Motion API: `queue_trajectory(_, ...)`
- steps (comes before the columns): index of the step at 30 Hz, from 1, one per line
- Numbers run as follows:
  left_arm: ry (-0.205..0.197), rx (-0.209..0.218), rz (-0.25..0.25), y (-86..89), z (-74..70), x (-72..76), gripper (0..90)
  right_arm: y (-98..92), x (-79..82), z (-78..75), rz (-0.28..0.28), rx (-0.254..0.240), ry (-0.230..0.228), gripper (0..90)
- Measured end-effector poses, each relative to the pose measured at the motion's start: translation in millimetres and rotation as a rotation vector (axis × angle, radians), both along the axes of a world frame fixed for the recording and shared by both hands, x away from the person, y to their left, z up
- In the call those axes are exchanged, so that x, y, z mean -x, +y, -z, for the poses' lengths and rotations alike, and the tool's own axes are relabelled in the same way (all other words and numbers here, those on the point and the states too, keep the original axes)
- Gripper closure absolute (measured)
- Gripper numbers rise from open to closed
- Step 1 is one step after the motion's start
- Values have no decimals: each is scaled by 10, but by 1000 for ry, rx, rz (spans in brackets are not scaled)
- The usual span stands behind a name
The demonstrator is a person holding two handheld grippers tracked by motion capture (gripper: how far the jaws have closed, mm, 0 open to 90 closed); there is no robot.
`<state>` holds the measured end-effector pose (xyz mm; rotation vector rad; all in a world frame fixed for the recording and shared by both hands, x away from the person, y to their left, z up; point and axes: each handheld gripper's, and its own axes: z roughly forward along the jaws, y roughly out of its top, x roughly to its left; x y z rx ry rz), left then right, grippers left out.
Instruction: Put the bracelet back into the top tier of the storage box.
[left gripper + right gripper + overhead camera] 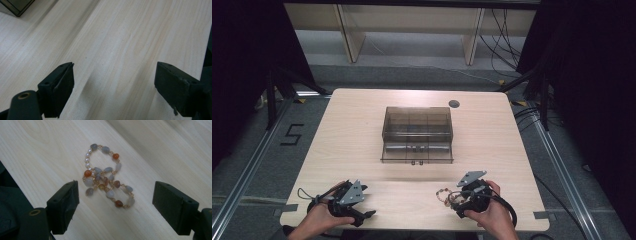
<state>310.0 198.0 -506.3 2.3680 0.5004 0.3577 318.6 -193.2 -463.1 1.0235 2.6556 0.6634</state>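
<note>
Done: nothing yet — bead bracelet (107, 176) lies loose on the table (362, 130)
Your right gripper (115, 202): jaws wide, unclamped; left gripper (115, 82) gaping, empty
Left: grip it — organiser box (417, 134) awaits

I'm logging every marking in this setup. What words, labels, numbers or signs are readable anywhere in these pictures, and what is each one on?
"5": black tape strips on the grey floor left of the table form this digit.
Nothing else is readable: the smoky clear drawer box, the beaded bracelet, the left gripper and the right gripper carry no visible text or label.
</note>
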Motion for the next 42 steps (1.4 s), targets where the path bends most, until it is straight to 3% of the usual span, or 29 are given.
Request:
queue_trajectory(4,1,4,2,-3,7,0,162,26,-39,-8,-27,13,-3,229)
queue_trajectory(5,-1,7,-2,-5,8,-1,162,43,-36,-18,-18,16,14,230)
queue_trajectory(8,-5,-21,5,1,1,-9,162,61,-65,-20,-41,33,8,235)
queue_trajectory(11,-5,-17,2,4,-1,-17,162,97,-74,-21,-39,46,41,246)
queue_trajectory(12,3,4,0,-5,6,-6,162,110,-85,-19,-54,55,47,246)
queue_trajectory(14,-1,-16,15,0,5,-13,162,143,-94,-10,-46,68,61,251)
queue_trajectory(20,5,0,6,-1,4,-2,162,230,-164,32,-113,123,73,271)
queue_trajectory(24,0,-5,7,0,0,-4,162,284,-198,42,-114,140,94,275)
queue_trajectory(25,6,12,0,-8,9,3,162,291,-215,53,-123,149,92,275)
queue_trajectory(28,-8,-16,2,5,-3,-17,162,328,-239,62,-127,156,102,275)
queue_trajectory(42,-6,-15,8,9,-5,-11,162,455,-361,144,-144,216,179,312)
